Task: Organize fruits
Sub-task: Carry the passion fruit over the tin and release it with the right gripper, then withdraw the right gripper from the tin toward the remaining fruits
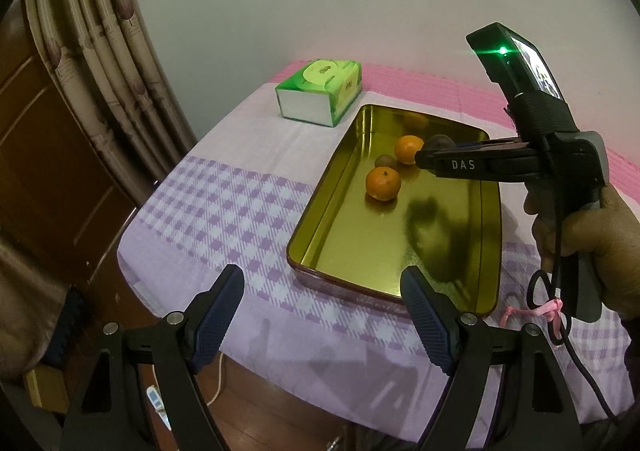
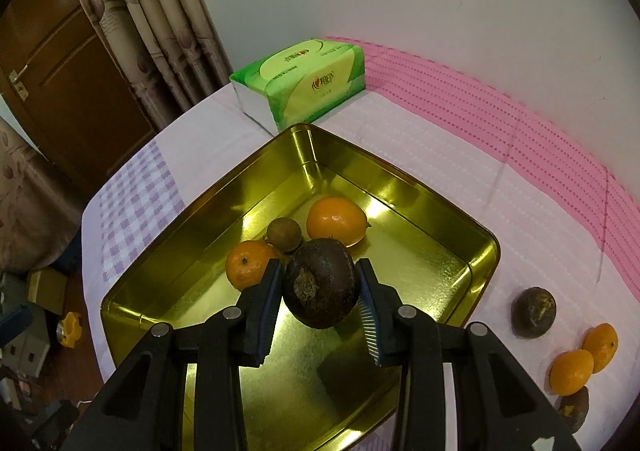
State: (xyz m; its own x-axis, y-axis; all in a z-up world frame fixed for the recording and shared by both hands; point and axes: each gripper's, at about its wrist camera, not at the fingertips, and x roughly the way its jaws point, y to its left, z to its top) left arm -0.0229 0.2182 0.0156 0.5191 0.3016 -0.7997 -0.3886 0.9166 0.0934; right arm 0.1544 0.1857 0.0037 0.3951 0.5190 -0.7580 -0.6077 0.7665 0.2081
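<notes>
Because the right claw grips the dark round fruit above the gold tray, with oranges just ahead, while the left claw is open and empty, an early release may send it rolling into them.

Beyond the right hand-held gripper, two round orange citrus fruits and a small brown round fruit crowd the far half of the shallow gold metal tray. The tray floor beneath and nearer it lies bare. A green tissue pack blocks the table's far edge.
</notes>
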